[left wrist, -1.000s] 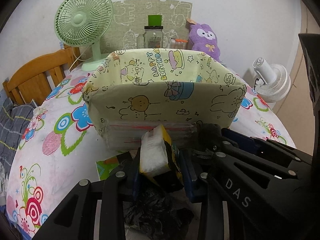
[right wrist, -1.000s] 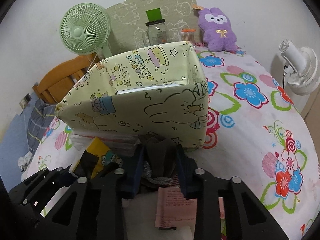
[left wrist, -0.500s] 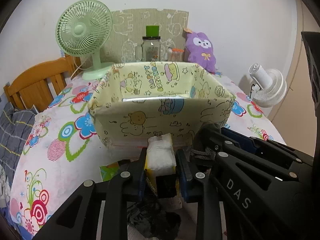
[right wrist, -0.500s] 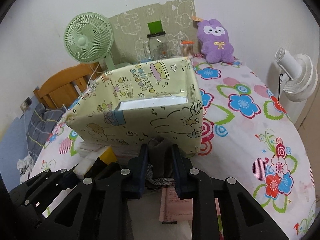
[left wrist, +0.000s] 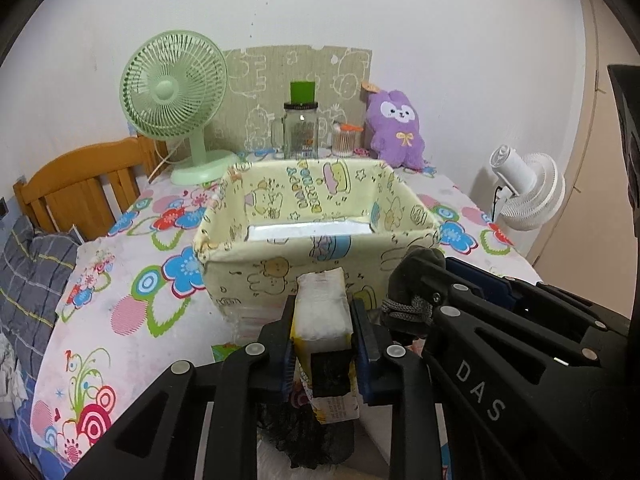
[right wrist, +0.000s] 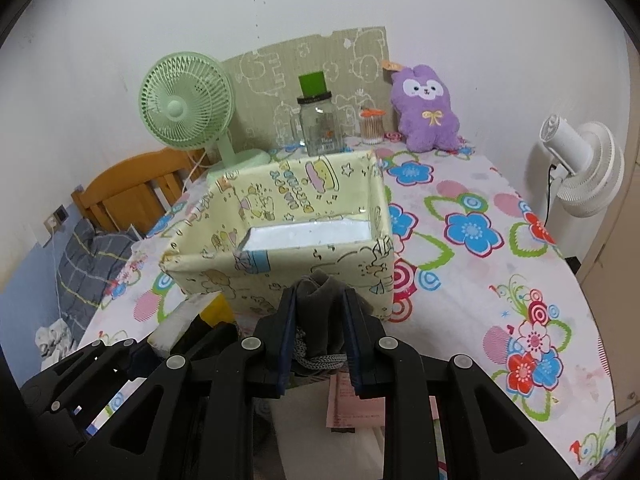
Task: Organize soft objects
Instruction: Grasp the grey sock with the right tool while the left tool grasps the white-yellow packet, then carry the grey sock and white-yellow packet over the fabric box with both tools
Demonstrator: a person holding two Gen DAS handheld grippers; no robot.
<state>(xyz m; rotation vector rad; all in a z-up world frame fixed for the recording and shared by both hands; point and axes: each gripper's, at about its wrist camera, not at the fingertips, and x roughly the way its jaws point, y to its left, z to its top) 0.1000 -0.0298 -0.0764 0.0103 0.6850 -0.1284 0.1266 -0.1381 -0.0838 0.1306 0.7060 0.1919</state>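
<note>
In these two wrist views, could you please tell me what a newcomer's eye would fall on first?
Most striking is the pale yellow cartoon-print box, open-topped, in the middle of the flower-patterned tablecloth. Just in front of it, the left gripper clamps a white tissue pack, and the right gripper clamps a grey sock. At the back wall stand a green fan and a purple plush.

Even soft indoor light; sharp focus; faint shadows; fisheye bending, dark vignette at corners.

"HAPPY BIRTHDAY" runs along the storage box (left wrist: 316, 200) inner wall (tilted); "DAS" marks the right gripper (left wrist: 416, 280) arm.
</note>
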